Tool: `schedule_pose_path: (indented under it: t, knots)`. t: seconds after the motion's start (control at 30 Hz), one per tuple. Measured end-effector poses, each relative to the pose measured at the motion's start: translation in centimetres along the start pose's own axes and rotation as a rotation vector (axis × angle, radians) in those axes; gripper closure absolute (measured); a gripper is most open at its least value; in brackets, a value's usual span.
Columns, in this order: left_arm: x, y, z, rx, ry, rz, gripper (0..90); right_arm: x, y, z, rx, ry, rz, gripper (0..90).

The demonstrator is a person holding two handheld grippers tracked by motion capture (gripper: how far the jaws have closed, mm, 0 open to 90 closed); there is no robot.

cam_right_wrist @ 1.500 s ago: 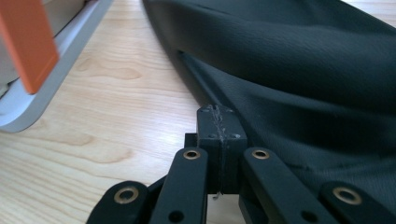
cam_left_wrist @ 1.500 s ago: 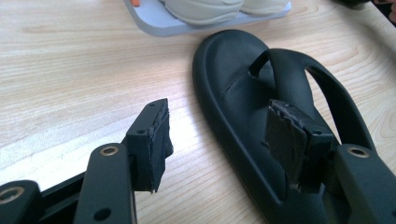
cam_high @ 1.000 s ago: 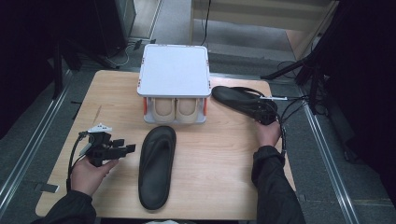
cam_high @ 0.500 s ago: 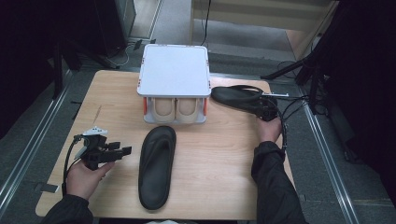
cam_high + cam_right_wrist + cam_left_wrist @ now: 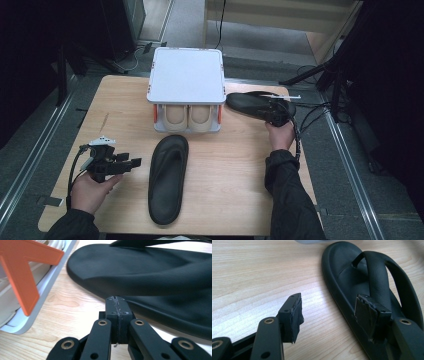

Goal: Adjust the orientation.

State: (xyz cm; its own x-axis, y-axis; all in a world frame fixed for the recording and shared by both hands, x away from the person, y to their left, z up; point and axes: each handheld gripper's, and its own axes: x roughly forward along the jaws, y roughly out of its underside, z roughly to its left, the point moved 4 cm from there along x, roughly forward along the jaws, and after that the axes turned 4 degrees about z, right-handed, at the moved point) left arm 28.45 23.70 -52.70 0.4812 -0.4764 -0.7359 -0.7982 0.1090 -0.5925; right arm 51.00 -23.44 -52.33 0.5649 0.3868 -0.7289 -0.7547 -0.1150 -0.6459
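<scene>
One black flip-flop (image 5: 167,180) lies lengthwise on the near middle of the wooden table (image 5: 235,175). My left gripper (image 5: 131,164) is held just to its left, open and holding nothing. In the left gripper view, that flip-flop (image 5: 342,272) sits beyond the left gripper (image 5: 330,306), with one jaw in front of its edge. A second black flip-flop (image 5: 247,104) lies to the right of the rack. My right gripper (image 5: 274,116) is at its near end, jaws shut. In the right gripper view the right gripper (image 5: 116,302) meets the sole's edge (image 5: 150,270), with nothing seen between the pads.
A white-topped shoe rack (image 5: 186,75) with orange brackets (image 5: 22,272) stands at the back middle, with a beige pair (image 5: 189,116) under its top. Cables (image 5: 320,112) trail off the table's right edge. Bare wood lies at the left and near right.
My left gripper has drawn back slightly toward the near left, away from the flip-flop. The right gripper and both flip-flops have stayed put.
</scene>
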Motion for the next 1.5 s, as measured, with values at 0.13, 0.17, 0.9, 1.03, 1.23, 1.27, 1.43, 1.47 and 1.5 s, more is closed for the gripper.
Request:
schedule_pose_path:
  t: [0.13, 0.17, 0.9, 1.03, 1.23, 1.27, 1.43, 1.47, 1.5]
  knots:
    - [-0.1, 0.2, 0.1, 0.0, -0.007, 0.002, 39.3, 0.6, -0.9, 1.0, -0.004, -0.014, 0.006, 90.0]
    - [-0.2, 0.3, 0.0, -0.003, -0.009, 0.004, 39.3, 0.8, -1.0, 1.2, -0.008, -0.014, 0.008, 90.0]
    - [-0.9, 1.4, 0.3, -0.019, -0.039, 0.002, 39.3, 4.9, -3.6, 1.9, 0.001, 0.055, -0.001, 90.0]
    - [-0.8, 1.3, 0.2, -0.013, -0.037, 0.001, 39.3, 4.5, -3.4, 1.9, -0.002, 0.054, 0.019, 89.2]
    - [-0.6, 1.0, 0.2, -0.005, -0.03, 0.003, 39.3, 3.6, -2.6, 1.6, 0.0, 0.043, 0.042, 89.7]
    - [-0.5, 0.9, 0.2, -0.001, -0.026, 0.006, 39.3, 3.6, -2.5, 1.6, -0.005, 0.039, 0.037, 90.0]
    - [0.0, 0.3, 0.0, 0.014, -0.016, 0.015, 39.2, 2.9, -1.8, 1.6, -0.012, 0.018, 0.06, 90.0]
    - [0.1, 0.2, 0.0, 0.018, -0.016, 0.015, 39.3, 2.8, -1.7, 1.6, -0.014, 0.018, 0.065, 90.0]
    - [0.1, 0.2, 0.0, 0.021, -0.014, 0.017, 39.3, 2.7, -1.6, 1.7, -0.02, 0.018, 0.066, 90.0]
